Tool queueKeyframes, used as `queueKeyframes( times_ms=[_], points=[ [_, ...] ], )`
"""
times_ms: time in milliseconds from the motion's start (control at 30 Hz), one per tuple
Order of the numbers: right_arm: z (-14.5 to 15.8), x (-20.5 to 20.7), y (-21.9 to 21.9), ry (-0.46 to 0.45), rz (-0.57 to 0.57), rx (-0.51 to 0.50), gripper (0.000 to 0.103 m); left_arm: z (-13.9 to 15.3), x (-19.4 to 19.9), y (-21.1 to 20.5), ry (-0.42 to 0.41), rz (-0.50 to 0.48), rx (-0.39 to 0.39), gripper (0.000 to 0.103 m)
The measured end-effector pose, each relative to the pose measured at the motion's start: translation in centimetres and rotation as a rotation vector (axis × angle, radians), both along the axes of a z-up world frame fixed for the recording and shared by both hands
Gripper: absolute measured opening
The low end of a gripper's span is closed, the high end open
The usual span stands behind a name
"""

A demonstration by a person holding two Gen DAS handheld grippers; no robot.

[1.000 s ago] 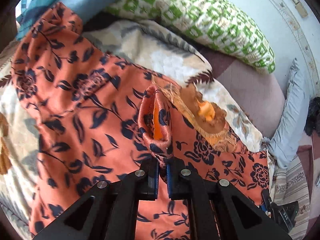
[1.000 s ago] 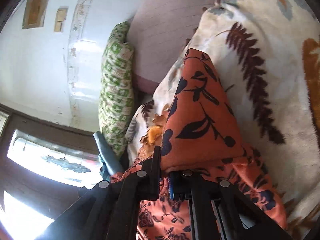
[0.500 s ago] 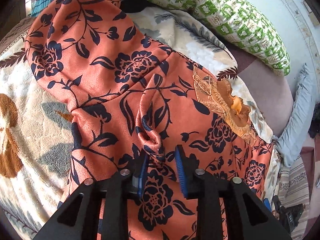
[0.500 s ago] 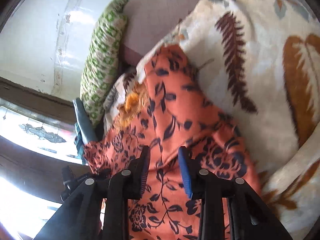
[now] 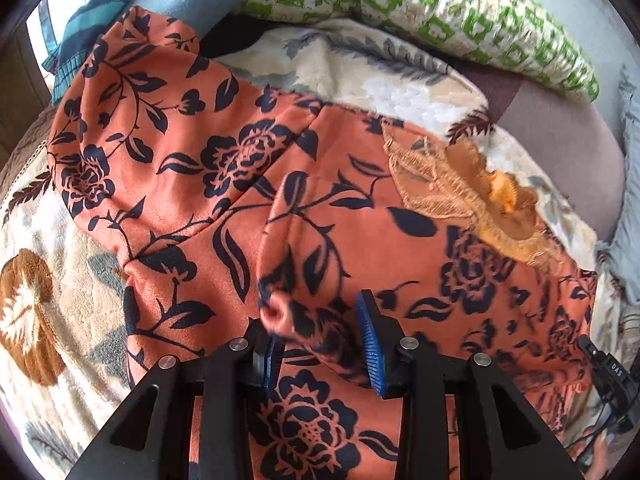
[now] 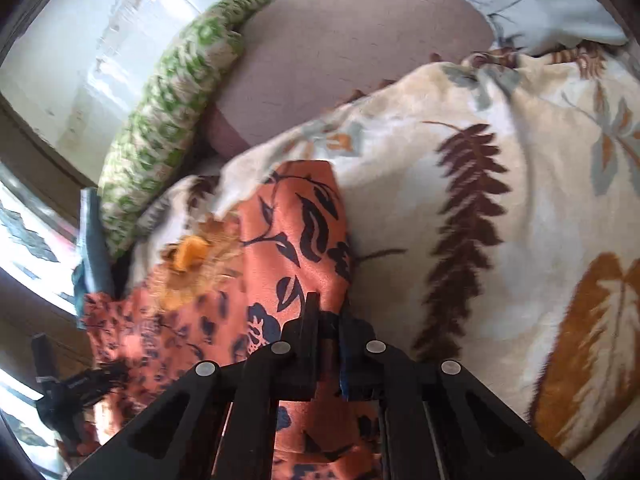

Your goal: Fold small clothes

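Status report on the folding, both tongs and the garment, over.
Left tongs open, a bunched fold loose between the pads. Right tongs shut on the orange, dark-flowered fabric garment, just re-closed. Garment spread over the cream leaf-print blanket. Nothing in the way.

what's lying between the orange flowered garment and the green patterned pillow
In the left wrist view, a cream blanket with a leaf print fills the stretch between the orange flowered garment and the green patterned pillow, with a dark gap right under the pillow.
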State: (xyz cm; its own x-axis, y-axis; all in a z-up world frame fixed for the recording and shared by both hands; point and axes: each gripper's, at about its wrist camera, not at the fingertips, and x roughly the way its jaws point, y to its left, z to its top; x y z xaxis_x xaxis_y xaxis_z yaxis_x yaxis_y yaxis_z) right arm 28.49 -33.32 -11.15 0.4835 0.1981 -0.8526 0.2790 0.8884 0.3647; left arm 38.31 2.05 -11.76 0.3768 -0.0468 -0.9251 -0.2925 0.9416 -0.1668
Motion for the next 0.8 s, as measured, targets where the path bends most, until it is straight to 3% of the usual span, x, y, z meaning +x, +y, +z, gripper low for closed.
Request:
queueKeyframes(
  times_ms=[100,133,233,367,433,500,533,567,700,733,767,800],
  points=[
    [0.3,-1.1,-1.1,-0.027,-0.015,0.011,0.013,0.3,-0.4,-0.7,-0.009,-0.038,0.042,0.033],
    [1.1,-1.5,-1.3,-0.034,-0.042,-0.014,0.021,0.9,-0.8,-0.5,-0.019,-0.042,0.02,0.033],
    [3.8,-3.3,-1.0,-0.147,0.006,0.065,0.021,3.1,-2.3,0.7,-0.089,-0.02,-0.119,0.033],
    [5.1,-5.2,1.3,-0.196,0.116,0.094,0.021,4.3,-3.2,-0.3,-0.131,-0.051,-0.153,0.04],
    [3.7,-5.4,2.2,-0.15,0.131,0.071,0.02,3.0,-3.2,-1.4,-0.083,-0.082,-0.143,0.042],
    [1.0,-5.4,2.7,-0.03,0.13,0.017,0.016,0.5,-2.5,-2.3,0.031,-0.111,-0.12,0.041],
    [0.4,-5.7,2.6,-0.011,0.129,0.021,0.012,-0.4,-2.1,-2.4,0.083,-0.134,-0.105,0.039],
    [1.1,-6.1,2.4,-0.03,0.116,0.026,0.011,0.0,-2.3,-2.3,0.072,-0.153,-0.088,0.037],
    [5.1,-8.7,1.7,-0.099,0.119,0.065,0.037,4.4,-5.3,0.7,0.002,-0.191,-0.17,0.042],
    [5.9,-9.7,1.5,-0.108,0.123,0.056,0.044,5.4,-6.5,1.5,-0.008,-0.218,-0.173,0.047],
    [6.4,-10.8,1.3,-0.116,0.126,0.05,0.047,6.1,-7.7,2.3,-0.013,-0.243,-0.164,0.061],
    [6.7,-11.9,1.0,-0.12,0.128,0.051,0.049,6.7,-9.2,3.0,-0.015,-0.261,-0.14,0.068]
  ],
)
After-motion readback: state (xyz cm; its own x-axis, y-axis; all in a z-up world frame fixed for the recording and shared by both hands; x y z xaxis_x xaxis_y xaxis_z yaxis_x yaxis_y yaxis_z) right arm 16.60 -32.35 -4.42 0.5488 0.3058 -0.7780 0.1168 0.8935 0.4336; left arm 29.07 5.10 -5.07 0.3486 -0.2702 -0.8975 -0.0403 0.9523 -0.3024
